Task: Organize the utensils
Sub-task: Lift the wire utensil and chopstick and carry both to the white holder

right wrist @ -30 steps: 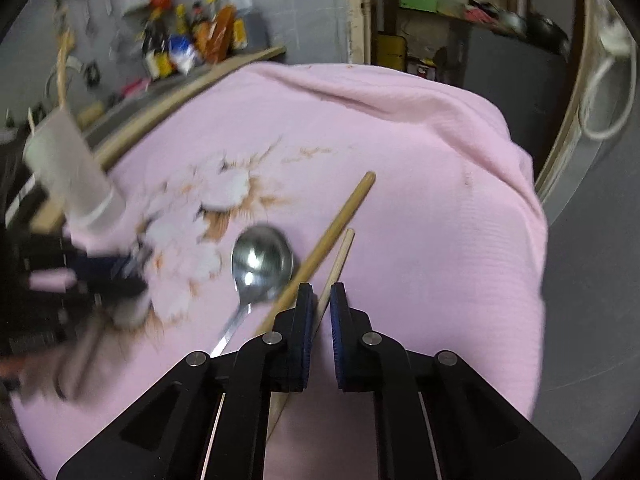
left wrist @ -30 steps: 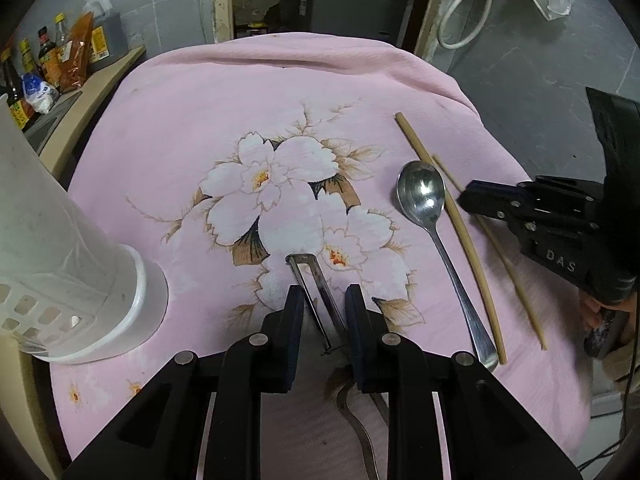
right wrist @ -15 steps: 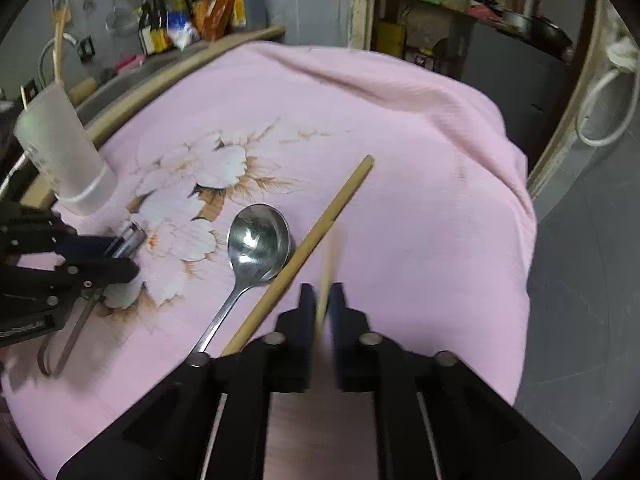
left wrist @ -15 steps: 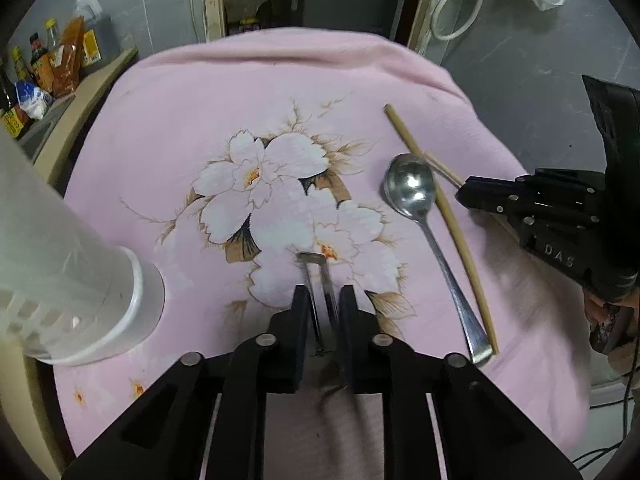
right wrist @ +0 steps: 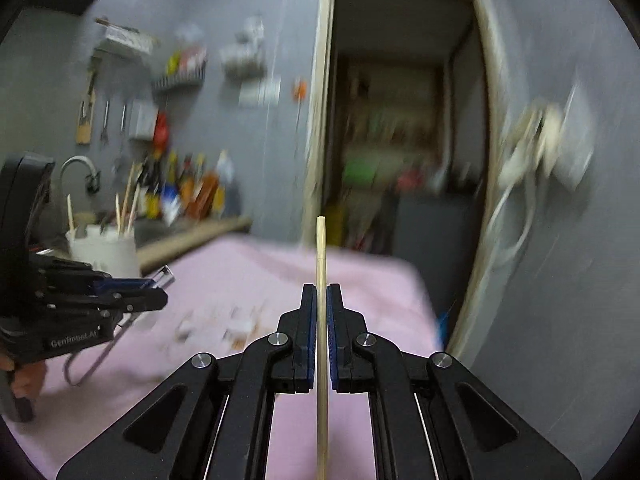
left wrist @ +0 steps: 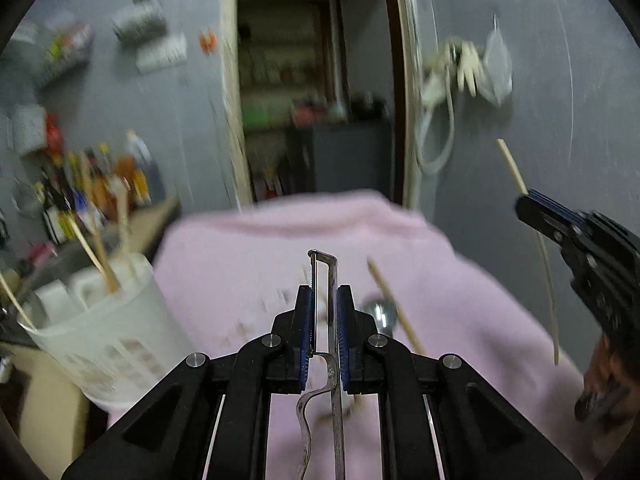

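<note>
My left gripper (left wrist: 324, 300) is shut on a metal peeler (left wrist: 326, 276) and holds it lifted above the pink flowered cloth (left wrist: 248, 264). My right gripper (right wrist: 321, 300) is shut on a thin wooden chopstick (right wrist: 321, 248), raised upright; it also shows in the left wrist view (left wrist: 510, 164). A spoon (left wrist: 382, 314) and a thicker chopstick (left wrist: 394, 308) lie on the cloth to the right of the peeler. The white utensil holder (left wrist: 108, 336) with sticks in it stands at the left; it also shows in the right wrist view (right wrist: 105, 250).
Bottles (left wrist: 92, 184) line a counter behind the holder. A dark doorway with shelves (left wrist: 312, 112) is straight ahead. White cables hang on the grey wall (left wrist: 452, 76) at the right. The view is motion-blurred.
Both grippers have lifted off the cloth and tilted up toward the room. The left carries the peeler, the right carries the thin chopstick.
</note>
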A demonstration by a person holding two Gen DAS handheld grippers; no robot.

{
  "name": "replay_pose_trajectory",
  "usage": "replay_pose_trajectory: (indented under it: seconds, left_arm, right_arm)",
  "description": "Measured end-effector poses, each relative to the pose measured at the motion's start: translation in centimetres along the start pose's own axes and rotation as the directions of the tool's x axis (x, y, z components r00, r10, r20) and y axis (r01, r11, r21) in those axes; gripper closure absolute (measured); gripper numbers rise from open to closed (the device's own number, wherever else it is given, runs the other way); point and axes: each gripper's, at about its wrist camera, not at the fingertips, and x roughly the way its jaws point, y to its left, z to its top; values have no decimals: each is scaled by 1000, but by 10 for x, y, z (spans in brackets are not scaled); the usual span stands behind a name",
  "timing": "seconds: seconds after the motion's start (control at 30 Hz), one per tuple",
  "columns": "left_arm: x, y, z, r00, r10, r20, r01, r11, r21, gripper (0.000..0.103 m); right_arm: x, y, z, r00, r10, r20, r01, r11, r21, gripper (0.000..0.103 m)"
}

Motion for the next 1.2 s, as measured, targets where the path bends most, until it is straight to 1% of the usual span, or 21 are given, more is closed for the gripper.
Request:
replay_pose_trajectory:
  seconds: [0.03, 0.07, 0.1, 0.13, 0.23, 0.33, 0.4, 0.43, 0.53, 0.57, 0.6, 0.63, 0.67, 0.73, 0.8, 0.9, 1.0, 1.07, 1.17, 1.2]
  left_arm:
    - [-7, -1, 4, 999, 14, 46, -14, 1000, 1, 94]
    - [-14, -1, 7, 996, 21, 88, -22, 1000, 0, 94]
    - [-22, -1, 10, 992, 28, 124, -28, 1000, 1, 94]
    - [-28, -1, 13, 986, 38, 161, -39, 999, 3, 94]
    - [-47, 7, 18, 965, 60, 255, -61, 998, -3, 94]
    - [-59, 28, 26, 947, 85, 311, -84, 996, -17, 94]
    - [-71, 43, 32, 936, 100, 337, -98, 995, -23, 94]
    - [-75, 53, 37, 933, 105, 345, -101, 994, -30, 94]
    - [-89, 83, 50, 927, 125, 354, -109, 992, -63, 94]
    - [-94, 91, 51, 924, 140, 355, -120, 990, -78, 94]
    - [-98, 99, 53, 921, 158, 355, -134, 987, -91, 94]
    - [-101, 110, 55, 920, 177, 349, -147, 983, -110, 94]
    - [-102, 120, 56, 920, 199, 338, -164, 978, -129, 94]
    - [-103, 142, 59, 918, 239, 315, -194, 966, -169, 94]
    - [-102, 164, 60, 915, 270, 301, -214, 955, -205, 94]
    - [-98, 199, 60, 907, 311, 285, -233, 932, -277, 94]
    - [-90, 226, 55, 906, 340, 251, -244, 906, -347, 94]
    - [-84, 242, 52, 903, 363, 231, -256, 885, -389, 94]
    - [-79, 255, 48, 893, 390, 224, -272, 865, -422, 94]
    - [-77, 259, 46, 889, 400, 223, -279, 860, -427, 94]
  right_arm:
    - [-6, 6, 4, 999, -26, 44, 27, 999, -23, 100]
    - [-14, 15, 9, 993, -54, 106, 60, 997, -53, 100]
    - [-16, 19, 12, 989, -66, 135, 75, 995, -68, 100]
    - [-21, 26, 18, 979, -80, 186, 99, 991, -93, 100]
    - [-25, 40, 32, 959, -84, 271, 123, 984, -128, 100]
    - [-24, 56, 47, 939, -62, 338, 116, 983, -140, 100]
    - [-24, 64, 56, 930, -35, 365, 91, 987, -136, 100]
    - [-22, 68, 62, 925, -11, 381, 63, 990, -126, 100]
    - [-15, 73, 73, 913, 75, 401, -40, 995, -96, 100]
    - [-8, 78, 80, 905, 119, 408, -96, 992, -77, 100]
    - [-4, 81, 84, 901, 143, 410, -125, 990, -69, 100]
    - [5, 87, 91, 890, 187, 415, -182, 982, -52, 100]
    - [7, 93, 93, 884, 210, 419, -212, 976, -42, 100]
    - [24, 104, 104, 858, 286, 427, -316, 949, -1, 100]
    - [36, 116, 111, 834, 341, 433, -394, 919, 36, 100]
    - [54, 128, 118, 805, 396, 441, -475, 877, 78, 100]
    - [70, 138, 122, 790, 429, 438, -520, 847, 109, 100]
    - [81, 145, 123, 786, 439, 436, -535, 836, 123, 100]
    - [96, 152, 123, 786, 442, 432, -541, 830, 135, 100]
    - [104, 155, 123, 790, 442, 425, -540, 829, 142, 100]
